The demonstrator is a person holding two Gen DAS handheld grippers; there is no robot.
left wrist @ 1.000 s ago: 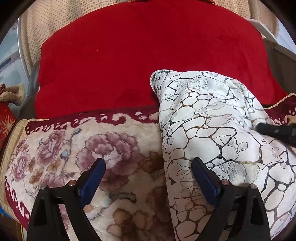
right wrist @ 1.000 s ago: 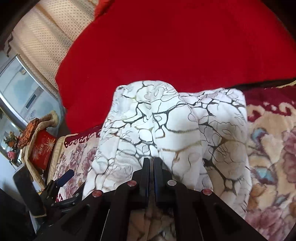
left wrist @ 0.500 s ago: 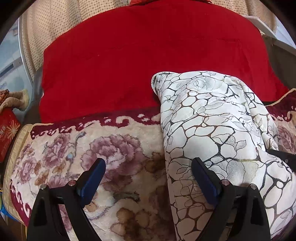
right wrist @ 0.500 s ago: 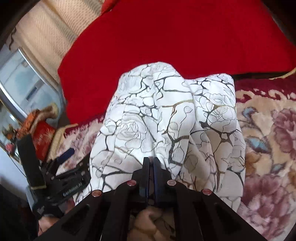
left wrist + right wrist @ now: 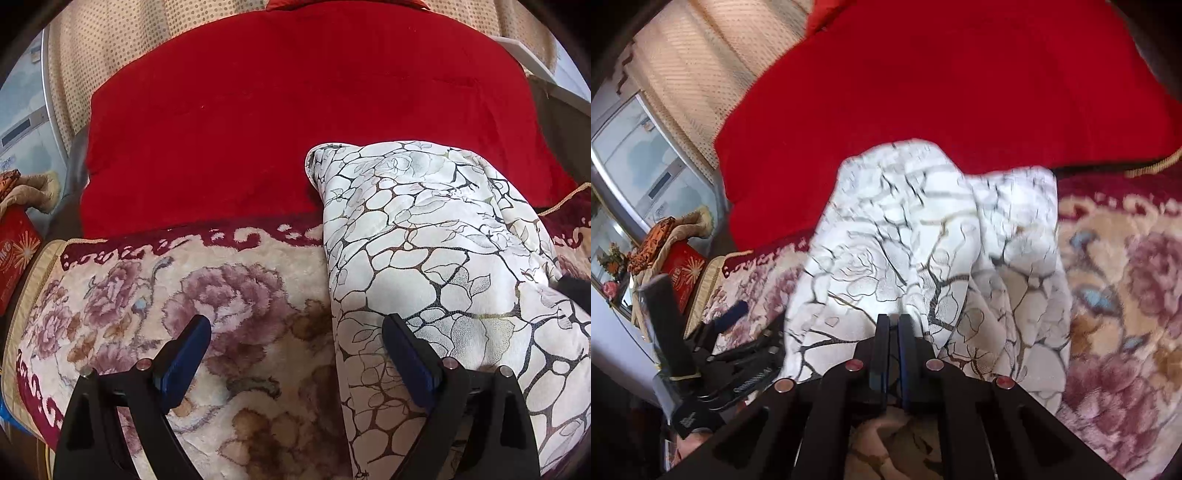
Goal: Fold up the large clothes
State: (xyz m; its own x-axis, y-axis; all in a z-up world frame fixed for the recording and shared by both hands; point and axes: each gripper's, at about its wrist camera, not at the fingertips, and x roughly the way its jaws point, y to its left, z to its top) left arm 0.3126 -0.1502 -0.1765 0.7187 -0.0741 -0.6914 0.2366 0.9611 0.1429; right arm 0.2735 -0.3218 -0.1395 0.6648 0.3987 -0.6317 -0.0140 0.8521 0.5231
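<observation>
Floral blanket; blurred white garment.

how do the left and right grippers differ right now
The left gripper has its jaws spread wide, nothing clamped; the right gripper has its jaws nearly together, pinching the white patterned garment. The left hangs half over the floral blanket, half over the garment's edge; the right sits squarely at the garment. Both are black with blue pads and point down at the bed.

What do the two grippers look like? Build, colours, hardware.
Same design on both. Left gripper: black angular plastic frame with cut-outs, two flat fingers faced with dark blue pads, round silver studs on the finger bases. Right gripper: same black frame and blue pads, reddish-silver studs. No cables or sleeves visible.
</observation>
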